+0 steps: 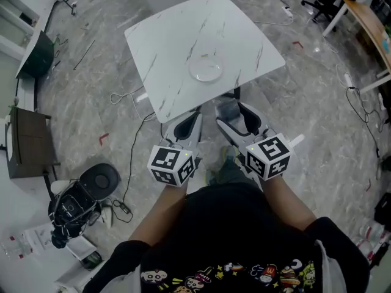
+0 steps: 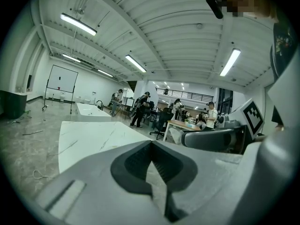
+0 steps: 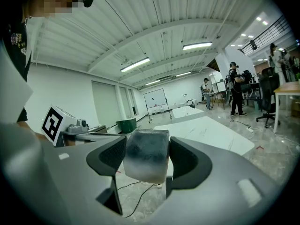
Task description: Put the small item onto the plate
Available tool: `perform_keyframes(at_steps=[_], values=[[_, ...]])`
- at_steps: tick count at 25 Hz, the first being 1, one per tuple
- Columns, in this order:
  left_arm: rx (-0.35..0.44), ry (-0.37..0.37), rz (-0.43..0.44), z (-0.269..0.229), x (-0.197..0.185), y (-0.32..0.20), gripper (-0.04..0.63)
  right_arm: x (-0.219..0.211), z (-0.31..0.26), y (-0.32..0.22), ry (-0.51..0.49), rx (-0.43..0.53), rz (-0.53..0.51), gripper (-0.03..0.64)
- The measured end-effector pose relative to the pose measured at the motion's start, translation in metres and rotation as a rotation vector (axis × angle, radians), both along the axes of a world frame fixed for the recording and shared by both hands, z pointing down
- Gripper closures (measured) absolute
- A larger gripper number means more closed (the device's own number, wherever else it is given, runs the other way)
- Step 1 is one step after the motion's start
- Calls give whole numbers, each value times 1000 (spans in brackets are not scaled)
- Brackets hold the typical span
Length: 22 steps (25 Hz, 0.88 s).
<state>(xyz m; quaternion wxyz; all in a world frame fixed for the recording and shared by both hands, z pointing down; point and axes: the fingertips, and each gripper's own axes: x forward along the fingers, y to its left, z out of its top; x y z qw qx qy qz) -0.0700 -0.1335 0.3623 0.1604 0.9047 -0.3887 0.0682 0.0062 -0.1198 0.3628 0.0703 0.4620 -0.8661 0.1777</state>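
A white plate [image 1: 206, 69] lies near the middle of the white marble table [image 1: 165, 41]. My right gripper [image 1: 231, 112] hangs off the table's near edge, below the plate, shut on a small grey block [image 3: 146, 154] that fills the gap between its jaws. In the right gripper view [image 3: 146, 159] the table [image 3: 206, 132] lies ahead and to the right. My left gripper [image 1: 193, 119] is beside the right one, also short of the table edge. Its jaws [image 2: 151, 146] meet with nothing between them, and the table [image 2: 89, 139] stretches ahead on the left.
A black bag and a round black device [image 1: 79, 200] lie on the floor at lower left. Cables [image 1: 131, 163] trail across the floor by the table. A dark cabinet [image 1: 27, 142] stands at left and a wooden desk [image 1: 369, 17] at upper right. People [image 2: 140, 109] stand far off.
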Motion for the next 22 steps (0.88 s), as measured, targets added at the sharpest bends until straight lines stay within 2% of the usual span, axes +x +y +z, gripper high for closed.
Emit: perform_keyframes(at_steps=[13,22], values=[[-37,-62,-68,12,49,-73,595,49,19,-83,-63,-35,-75,298],[-71,-116,-117,24,64,-96,595,66,35,-121,-94,-55,-135,298]])
